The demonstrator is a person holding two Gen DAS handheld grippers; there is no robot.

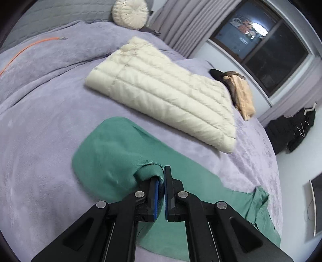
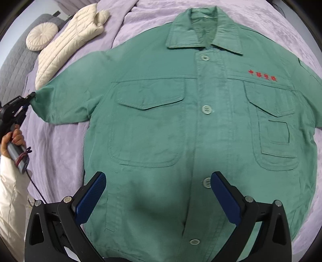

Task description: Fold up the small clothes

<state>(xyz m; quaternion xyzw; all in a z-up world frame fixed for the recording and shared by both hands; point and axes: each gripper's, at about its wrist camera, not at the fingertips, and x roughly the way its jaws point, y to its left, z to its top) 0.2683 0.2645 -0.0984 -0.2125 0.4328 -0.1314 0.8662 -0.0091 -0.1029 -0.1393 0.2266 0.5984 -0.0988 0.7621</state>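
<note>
Green cloth fills the lower half of the left wrist view: the cuff of the green shirt (image 1: 112, 153) is clamped between the blue pads of the left hand-held gripper (image 1: 162, 177), whose jaws are drawn together on the sleeve edge. Beyond it, a cream quilted jacket (image 1: 161, 90) is laid on the lavender bed cover (image 1: 40, 131), with a round cushion (image 1: 129, 13) near the headboard.

In the right wrist view the shirt (image 2: 161, 121) is spread flat, front up, buttoned, collar away from the camera. The right hand-held gripper (image 2: 158, 185) is held above its lower front, jaws wide apart and empty. At the left edge, the sleeve end is seen pinched by the left hand-held gripper (image 2: 32, 95).
</note>
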